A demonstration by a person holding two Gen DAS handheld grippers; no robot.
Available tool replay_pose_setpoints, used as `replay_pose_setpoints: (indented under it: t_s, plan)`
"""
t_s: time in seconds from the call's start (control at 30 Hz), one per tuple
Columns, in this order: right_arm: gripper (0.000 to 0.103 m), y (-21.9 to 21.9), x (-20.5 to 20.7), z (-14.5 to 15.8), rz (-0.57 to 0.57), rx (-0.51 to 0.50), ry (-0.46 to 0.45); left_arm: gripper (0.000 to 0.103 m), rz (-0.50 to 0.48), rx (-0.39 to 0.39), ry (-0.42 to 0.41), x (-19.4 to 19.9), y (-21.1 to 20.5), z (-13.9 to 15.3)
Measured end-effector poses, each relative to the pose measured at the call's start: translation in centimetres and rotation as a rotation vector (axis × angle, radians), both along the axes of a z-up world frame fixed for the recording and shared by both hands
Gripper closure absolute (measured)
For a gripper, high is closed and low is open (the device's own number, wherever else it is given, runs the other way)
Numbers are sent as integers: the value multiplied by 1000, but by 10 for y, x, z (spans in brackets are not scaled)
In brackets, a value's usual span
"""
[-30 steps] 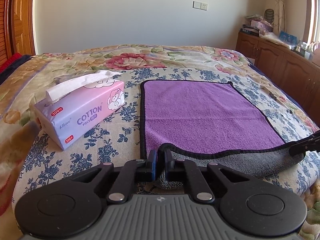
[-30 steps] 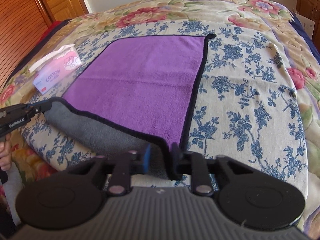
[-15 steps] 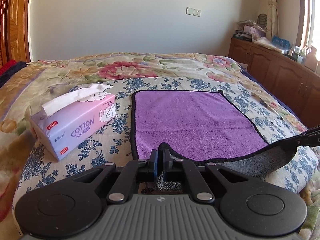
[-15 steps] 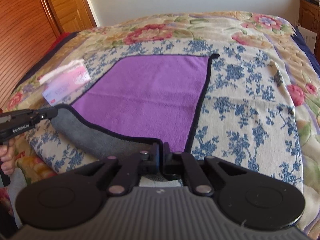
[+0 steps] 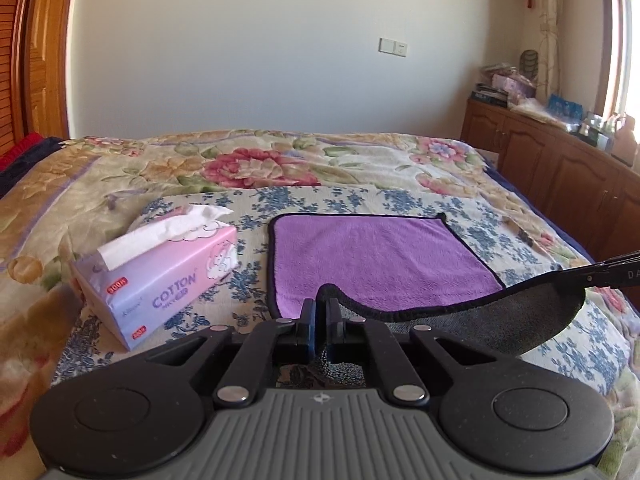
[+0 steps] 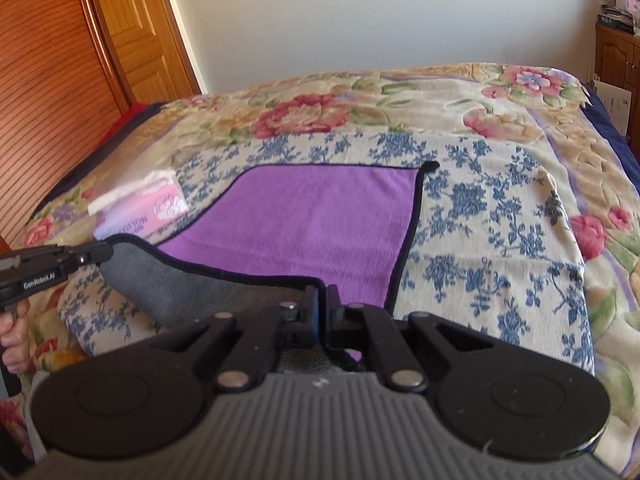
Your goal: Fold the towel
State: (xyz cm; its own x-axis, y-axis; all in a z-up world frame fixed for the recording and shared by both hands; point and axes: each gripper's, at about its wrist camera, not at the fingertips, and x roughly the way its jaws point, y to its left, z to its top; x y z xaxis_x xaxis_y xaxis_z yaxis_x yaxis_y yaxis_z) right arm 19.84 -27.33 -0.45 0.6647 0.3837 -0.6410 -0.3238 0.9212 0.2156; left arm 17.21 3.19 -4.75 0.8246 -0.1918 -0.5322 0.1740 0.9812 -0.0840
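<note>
A purple towel with a grey underside and black trim lies on the floral bed; it also shows in the right wrist view. Its near edge is lifted off the bed and hangs between both grippers, grey side showing. My left gripper is shut on the near left corner. My right gripper is shut on the near right corner. The right gripper also shows at the right edge of the left wrist view, and the left gripper at the left edge of the right wrist view.
A pink tissue pack sits on the bed left of the towel, also in the right wrist view. A wooden cabinet with clutter runs along the right. A wooden door stands at the left.
Both grippers closed on the near towel corners and rose, lifting the near edge off the bed. The views tilted up and show more of the wall.
</note>
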Motion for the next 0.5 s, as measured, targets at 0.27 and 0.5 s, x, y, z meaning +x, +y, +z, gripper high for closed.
replay_pose_setpoints:
  t_s: [0.27, 0.5]
  plan:
    - [99, 0, 15, 8, 12, 5, -35, 98, -3, -8, -10, 12, 0, 10]
    - [99, 6, 30, 12, 27, -7, -67, 98, -14, 25, -20, 23, -7, 12]
